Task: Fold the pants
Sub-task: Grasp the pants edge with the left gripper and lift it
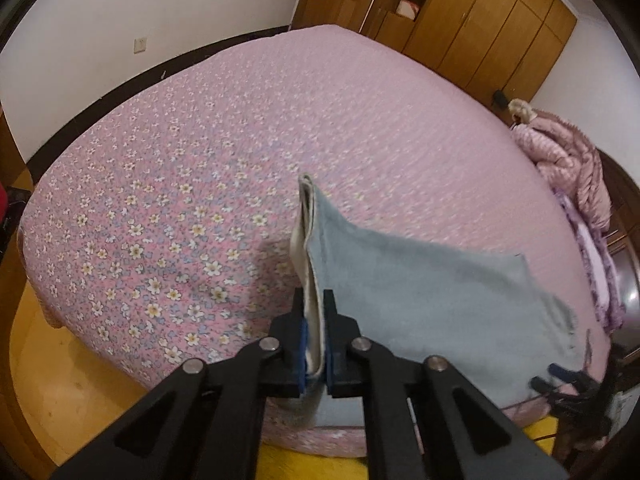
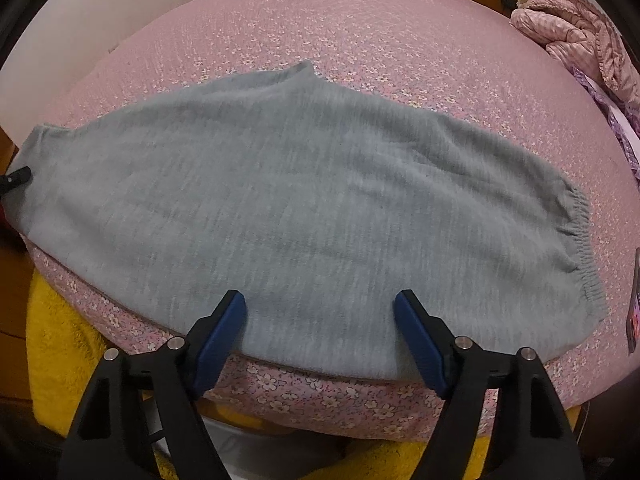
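Note:
Grey pants [image 2: 300, 200] lie flat across the near part of a pink floral bed [image 2: 360, 32], with the elastic waistband [image 2: 576, 232] to the right. My right gripper [image 2: 320, 296] is open, its blue pads [image 2: 218, 344] standing apart above the pants' near edge and pressing on nothing. In the left wrist view my left gripper [image 1: 314, 296] is shut on the pants' [image 1: 420, 292] folded end, which stands up off the bed [image 1: 180, 160] between the pads. The left gripper's tip [image 2: 16, 178] shows at the pants' far left end in the right wrist view.
A pink quilted jacket [image 1: 568, 156] [image 2: 572, 20] is heaped at the bed's far right. Wooden wardrobes [image 1: 480, 20] stand behind the bed. Yellow flooring [image 1: 60, 360] runs along the bed's near edge. A dark flat object [image 2: 634, 312] lies at the right border.

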Action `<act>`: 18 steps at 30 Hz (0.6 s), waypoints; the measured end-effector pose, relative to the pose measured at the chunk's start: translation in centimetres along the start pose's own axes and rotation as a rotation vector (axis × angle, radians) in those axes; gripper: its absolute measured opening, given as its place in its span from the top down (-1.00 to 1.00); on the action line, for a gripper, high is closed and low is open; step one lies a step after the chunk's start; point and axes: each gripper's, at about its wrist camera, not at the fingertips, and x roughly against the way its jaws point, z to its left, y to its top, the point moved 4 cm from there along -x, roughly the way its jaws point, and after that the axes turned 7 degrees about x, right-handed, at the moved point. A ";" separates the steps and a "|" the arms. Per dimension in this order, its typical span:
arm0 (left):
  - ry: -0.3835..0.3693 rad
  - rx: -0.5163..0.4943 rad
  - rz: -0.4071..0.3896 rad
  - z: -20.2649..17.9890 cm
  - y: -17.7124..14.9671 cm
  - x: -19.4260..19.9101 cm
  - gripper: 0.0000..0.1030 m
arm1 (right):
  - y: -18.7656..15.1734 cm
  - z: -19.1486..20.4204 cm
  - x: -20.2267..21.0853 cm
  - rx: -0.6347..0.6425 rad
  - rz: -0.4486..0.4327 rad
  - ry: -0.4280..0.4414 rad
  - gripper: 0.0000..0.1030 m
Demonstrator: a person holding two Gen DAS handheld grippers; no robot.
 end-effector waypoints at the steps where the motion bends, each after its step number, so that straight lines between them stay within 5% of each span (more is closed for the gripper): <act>1: -0.010 0.004 -0.002 0.1 0.1 0.4 0.88 | 0.0 0.0 0.0 0.002 -0.001 0.001 -0.54; 18: -0.074 -0.103 -0.045 -6.9 -1.7 4.4 0.88 | -0.6 -0.3 0.8 -0.004 -0.027 0.004 -0.54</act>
